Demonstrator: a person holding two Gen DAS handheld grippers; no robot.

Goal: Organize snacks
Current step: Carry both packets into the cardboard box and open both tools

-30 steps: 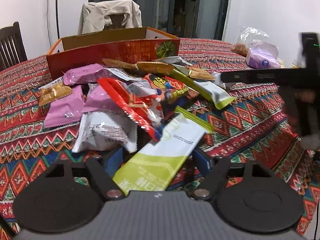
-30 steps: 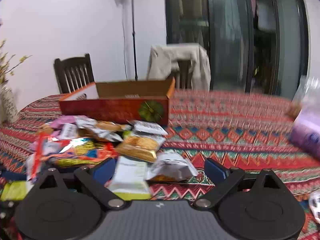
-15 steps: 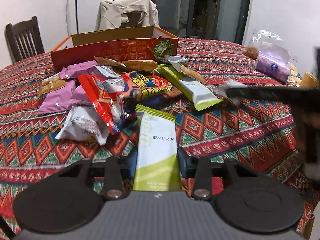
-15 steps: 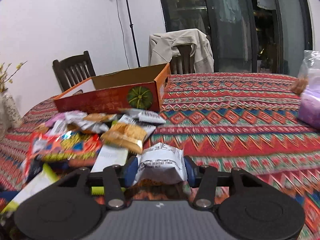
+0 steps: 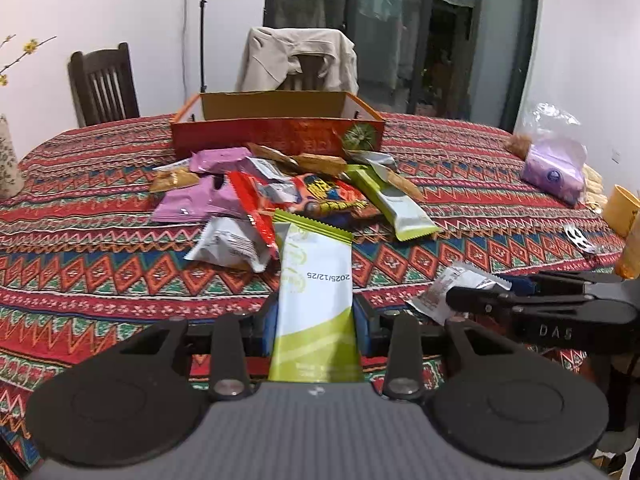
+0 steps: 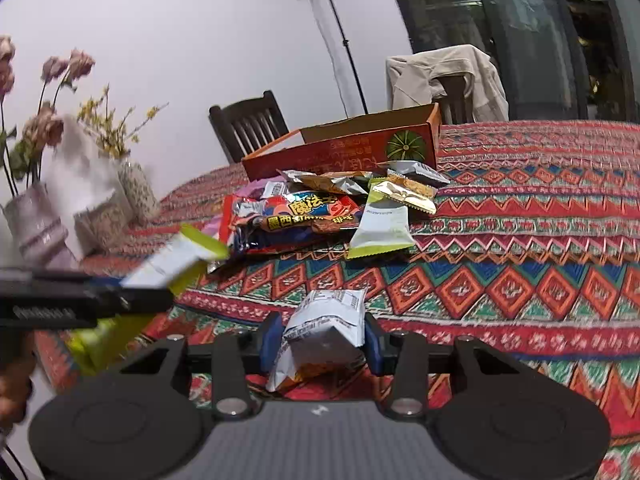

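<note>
A green-and-white snack packet [image 5: 316, 280] stands lengthwise between the blue pads of my left gripper [image 5: 316, 316]. The jaws are closing and the pads press its sides. A crumpled silver packet [image 6: 328, 320] sits between the pads of my right gripper [image 6: 324, 336], whose jaws are also closing on it. Both packets hang over the patterned tablecloth [image 5: 100, 272], short of the snack pile [image 5: 280, 192]. Behind the pile lies the open orange cardboard box [image 5: 276, 136]. The left wrist view shows the right gripper [image 5: 456, 300] from the side with its silver packet [image 5: 448, 288].
A purple tissue pack [image 5: 554, 172] and a yellow cup [image 5: 620, 210] stand at the table's right. Vases with dried flowers [image 6: 36, 216] stand at its left. A wooden chair [image 5: 104, 84] and a chair draped with a jacket [image 5: 296, 60] are behind the table.
Both grippers went from open around their packets to closed on them. Each has drawn its packet back from the pile, and the right wrist view has swung and tilted.
</note>
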